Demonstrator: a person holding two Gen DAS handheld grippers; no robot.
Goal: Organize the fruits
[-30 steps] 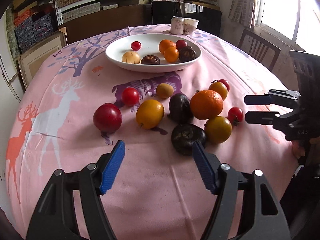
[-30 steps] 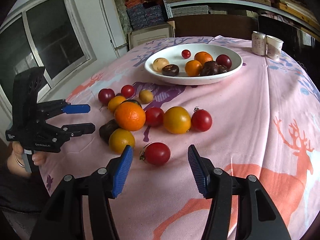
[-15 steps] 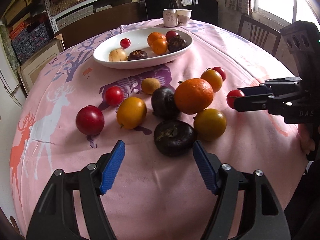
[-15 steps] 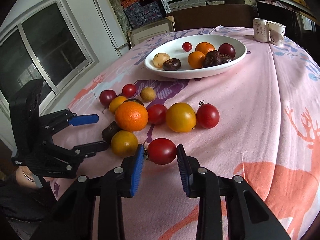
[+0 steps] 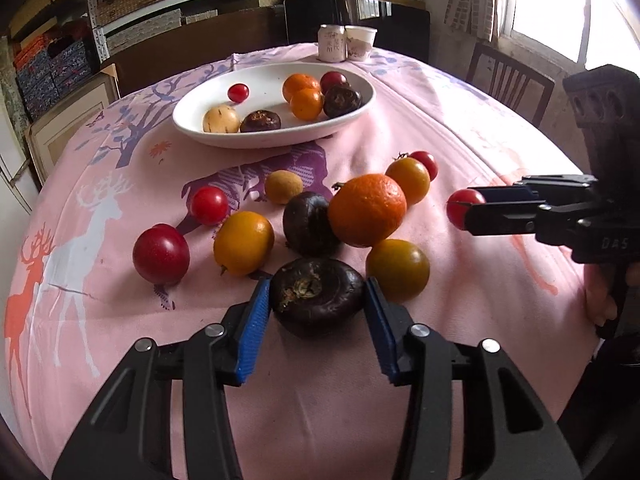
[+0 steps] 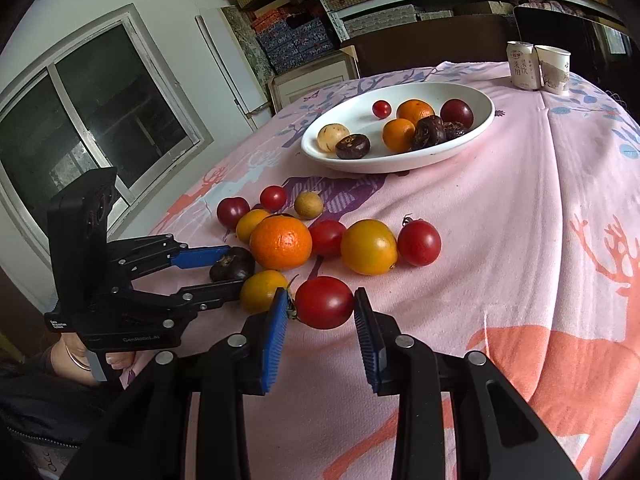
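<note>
Clamping: left claw (image 5: 316, 304) on dark fruit (image 5: 318, 296); right claw (image 6: 322, 310) on red tomato (image 6: 324, 302).

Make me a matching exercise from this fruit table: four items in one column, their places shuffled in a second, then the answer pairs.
1. big orange
2. flat dark fruit
3. red tomato
4. pale speckled fruit

a. inside the white bowl
b. between the right gripper pads
c. between the left gripper pads
d. loose on the pink cloth, amid the pile

Pairs: 1-d, 2-c, 3-b, 4-a
</note>
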